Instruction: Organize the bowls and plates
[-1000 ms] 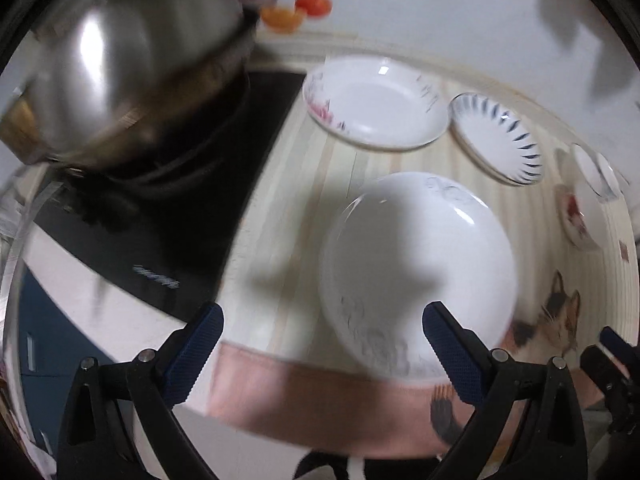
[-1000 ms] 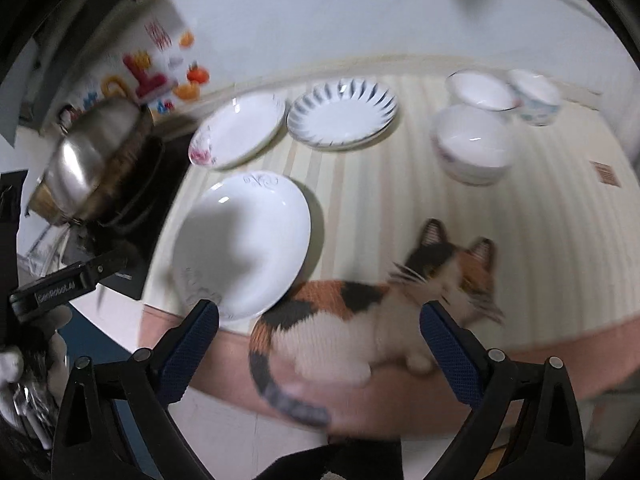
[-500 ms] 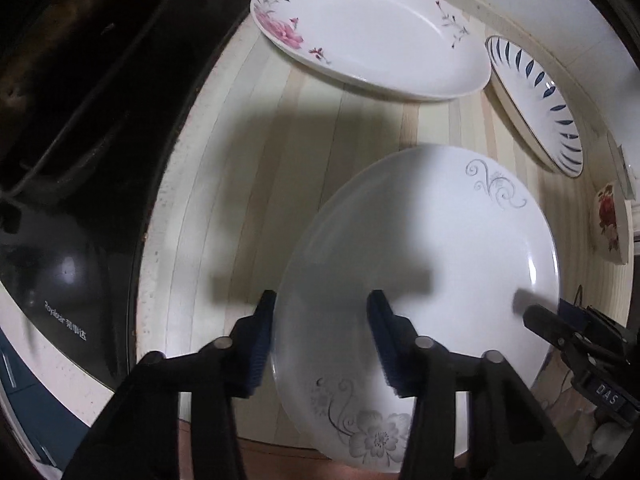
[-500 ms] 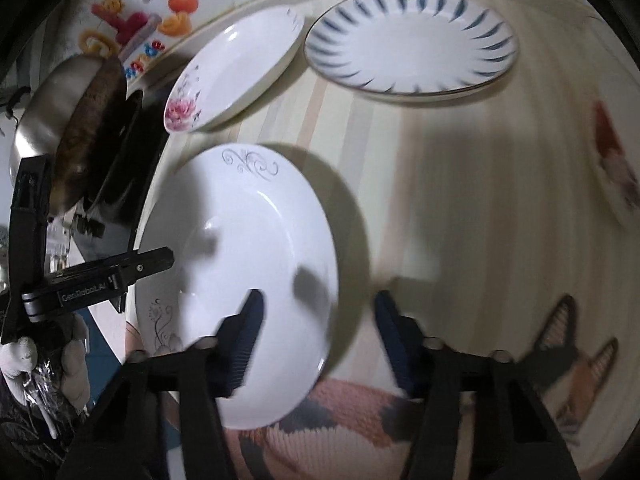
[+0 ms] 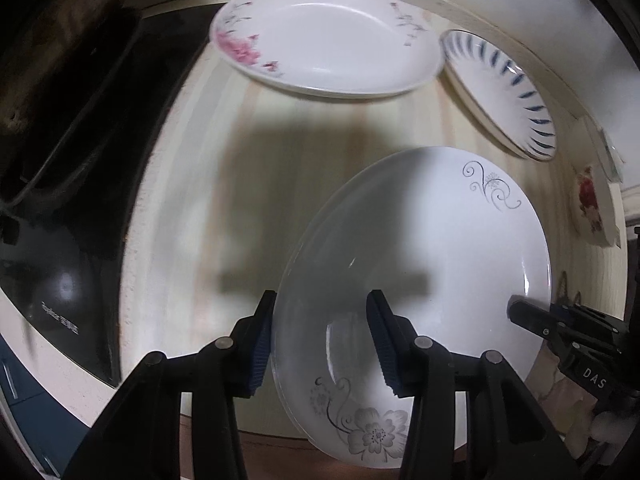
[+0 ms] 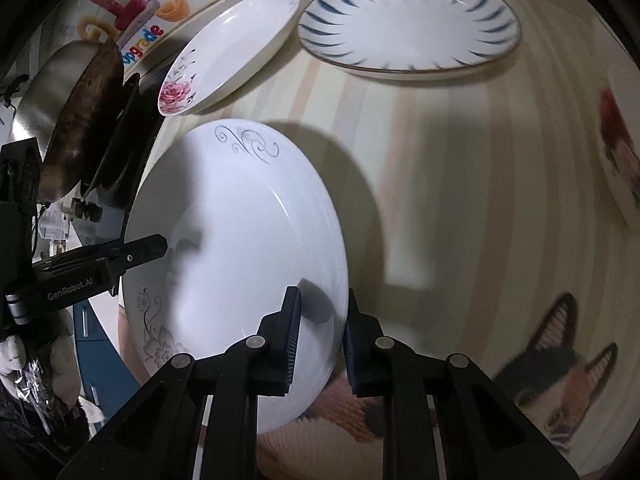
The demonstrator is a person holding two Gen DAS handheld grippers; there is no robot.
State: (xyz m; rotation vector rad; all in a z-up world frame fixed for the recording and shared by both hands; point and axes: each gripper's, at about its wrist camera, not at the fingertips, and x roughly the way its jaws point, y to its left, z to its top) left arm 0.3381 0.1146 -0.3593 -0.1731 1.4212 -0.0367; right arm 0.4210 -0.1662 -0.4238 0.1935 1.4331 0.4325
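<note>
Both claws grip the same item: a large white ceramic plate with grey scroll and flower prints [image 5: 432, 264] [image 6: 240, 248].

Left claw [image 5: 320, 340]: blue ribbed pads straddle the plate's left rim, one pad outside the edge and one on the plate's inner face. Pads appear clamped on the rim.

Right claw [image 6: 320, 336]: pads straddle the opposite rim, near the plate's lower right edge in the right wrist view, and appear closed on it. Its tip also shows at the plate's right edge in the left wrist view.

Plate position: above or on the striped cream cloth [image 5: 224, 184] [image 6: 460, 184] covering the bench, with a dark shadow spread beside it; whether it touches the cloth cannot be told.

Other dishes on the cloth, behind the held plate:
- white oval dish with pink rose print [image 5: 324, 36] [image 6: 228, 52]
- white round plate with dark blue dash pattern [image 5: 500, 88] [image 6: 408, 20], just beside the oval dish
- white bowl with red flower print [image 5: 592, 204] [image 6: 620, 160], far right, blurred.

A cat picture [image 6: 560, 360] is printed on the cloth near the front edge. To the left: black cooktop [image 5: 60, 208] carrying a dark worn wok [image 6: 84, 120].
</note>
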